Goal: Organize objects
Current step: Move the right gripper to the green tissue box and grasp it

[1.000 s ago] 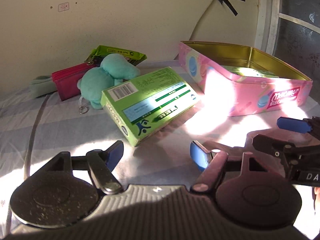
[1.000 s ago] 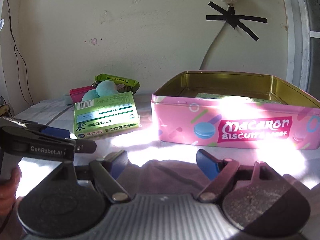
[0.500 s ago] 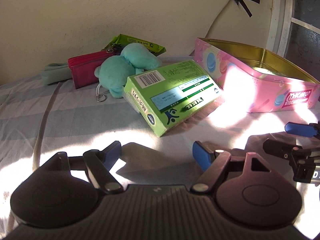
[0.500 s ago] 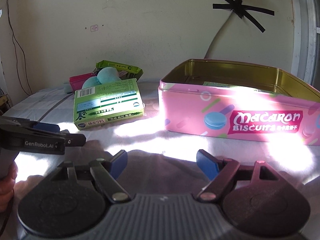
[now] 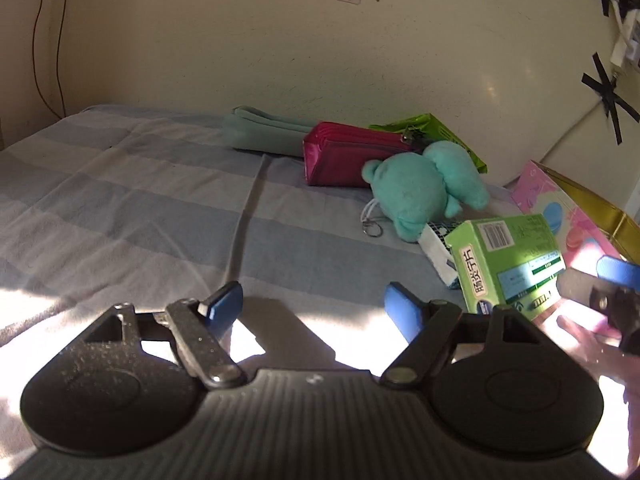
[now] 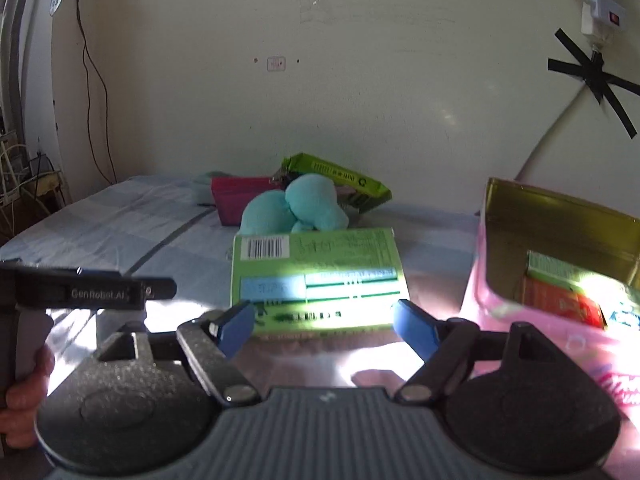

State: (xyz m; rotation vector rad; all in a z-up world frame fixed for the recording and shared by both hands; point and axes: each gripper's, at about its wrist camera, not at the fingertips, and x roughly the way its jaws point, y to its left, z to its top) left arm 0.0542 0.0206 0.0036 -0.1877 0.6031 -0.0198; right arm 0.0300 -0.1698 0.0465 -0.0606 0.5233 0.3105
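My left gripper (image 5: pixel 314 308) is open over bare striped cloth with nothing between its blue pads. A green medicine box (image 5: pixel 508 264) lies tilted to its right, resting on a small white packet (image 5: pixel 438 252). In the right wrist view the same green box (image 6: pixel 316 276) lies flat just ahead of my right gripper (image 6: pixel 324 322). Its jaws are opening, and the pads stand apart from the box's near edge. Behind the box sits a teal plush toy (image 6: pixel 296 208). The pink biscuit tin (image 6: pixel 560 200) is open at the right, with red and green packets (image 6: pixel 560 300) inside.
A magenta pouch (image 5: pixel 348 156), a pale green pouch (image 5: pixel 264 136) and a green snack packet (image 5: pixel 440 132) lie by the wall behind the plush (image 5: pixel 420 192). The striped cloth (image 5: pixel 140 208) stretches to the left. Taped cables run up the wall at right. A hand holds each tool.
Both grippers have moved left. The left one now faces the cloth instead of the box and tin. The right one now faces the green box, with the tin at the right edge.
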